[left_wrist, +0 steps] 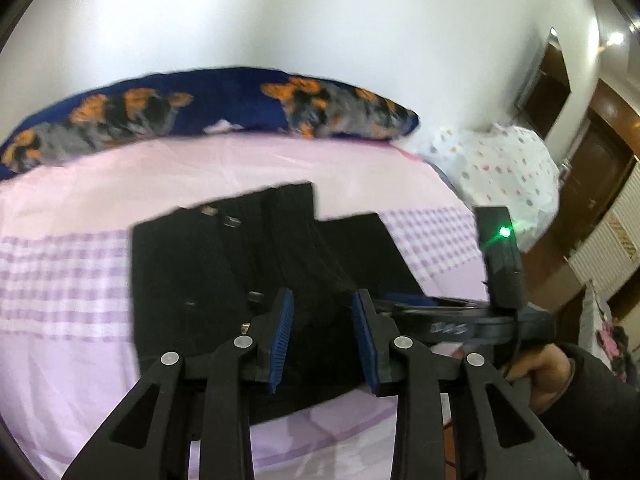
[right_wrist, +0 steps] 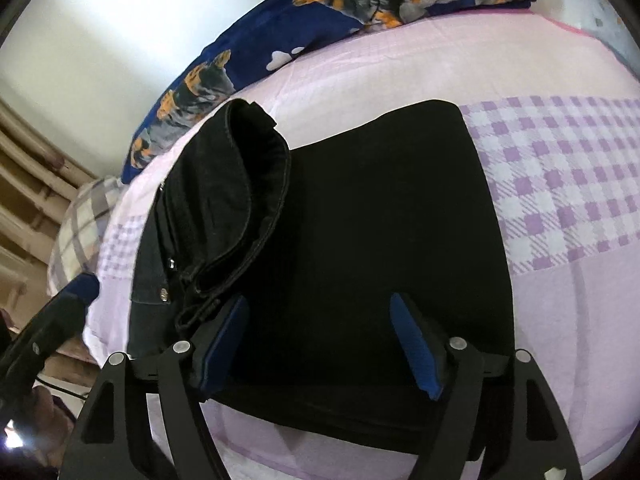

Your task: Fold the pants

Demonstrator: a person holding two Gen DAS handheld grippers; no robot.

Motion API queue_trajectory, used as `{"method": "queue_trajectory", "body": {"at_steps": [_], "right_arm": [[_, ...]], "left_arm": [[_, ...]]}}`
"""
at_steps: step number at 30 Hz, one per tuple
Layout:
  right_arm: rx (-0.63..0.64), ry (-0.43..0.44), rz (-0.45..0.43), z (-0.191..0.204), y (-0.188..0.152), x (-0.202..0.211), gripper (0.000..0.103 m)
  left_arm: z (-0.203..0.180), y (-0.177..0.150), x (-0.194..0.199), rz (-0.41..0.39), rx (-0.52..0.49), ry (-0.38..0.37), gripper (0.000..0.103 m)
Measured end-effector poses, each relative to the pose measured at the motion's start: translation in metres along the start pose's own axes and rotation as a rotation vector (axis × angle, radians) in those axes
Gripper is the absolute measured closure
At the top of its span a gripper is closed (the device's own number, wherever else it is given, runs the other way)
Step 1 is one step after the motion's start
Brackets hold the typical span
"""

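Both your grippers, left gripper (left_wrist: pixel 323 334) and right gripper (right_wrist: pixel 318 346), hang spread and empty; pants (right_wrist: pixel 360 240) look folded, leg ends (right_wrist: pixel 240 184) slightly untidy.

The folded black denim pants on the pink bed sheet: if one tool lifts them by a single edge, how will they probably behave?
The folded black denim pants would probably sag and unfold, since the loose upper layer already curls up. The stacked thick layers suggest some weight, so a one-edge pinch may slip. Pushed on the soft pink bed sheet, they would likely bunch rather than slide.
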State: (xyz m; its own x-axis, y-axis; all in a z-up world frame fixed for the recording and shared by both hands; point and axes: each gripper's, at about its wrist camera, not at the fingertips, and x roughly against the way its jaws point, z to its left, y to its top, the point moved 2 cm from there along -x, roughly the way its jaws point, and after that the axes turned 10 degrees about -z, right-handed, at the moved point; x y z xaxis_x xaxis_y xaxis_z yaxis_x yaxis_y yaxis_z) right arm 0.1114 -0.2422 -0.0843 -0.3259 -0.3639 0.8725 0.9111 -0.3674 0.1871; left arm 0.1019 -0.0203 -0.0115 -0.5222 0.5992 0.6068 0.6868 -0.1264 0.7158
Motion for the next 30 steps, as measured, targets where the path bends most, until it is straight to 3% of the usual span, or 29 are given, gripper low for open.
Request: {"method": "queue_trajectory", "body": {"at_steps": [6,11,16,22,27,30], "right_arm": [[-0.139,0.111,0.014,-0.020,0.005,0.005,0.033],[-0.179,0.150,0.036,-0.022,0.010,0.005,0.032],[-0.183,0.190,0.065,-0.017,0.024,-0.007,0.032],[-0.152,0.251,0.129,-0.011,0.040,-0.035,0.034],[-0.115,0.310,0.181,0.002,0.052,-0.067,0.059],[-0.112,0.348,0.187,0.008,0.053,-0.080,0.061]], "left_arm": [[0.063,-0.012,-0.003,0.017,0.140,0.127,0.069],[0.092,-0.030,-0.016,0.056,0.177,0.198,0.069],[0.094,-0.042,-0.033,0.095,0.170,0.180,0.069],[0.072,-0.050,-0.048,0.143,0.114,0.093,0.069],[0.063,-0.051,-0.055,0.154,0.063,0.105,0.069],[0.069,-0.052,-0.055,0.149,0.094,0.089,0.066]]}}
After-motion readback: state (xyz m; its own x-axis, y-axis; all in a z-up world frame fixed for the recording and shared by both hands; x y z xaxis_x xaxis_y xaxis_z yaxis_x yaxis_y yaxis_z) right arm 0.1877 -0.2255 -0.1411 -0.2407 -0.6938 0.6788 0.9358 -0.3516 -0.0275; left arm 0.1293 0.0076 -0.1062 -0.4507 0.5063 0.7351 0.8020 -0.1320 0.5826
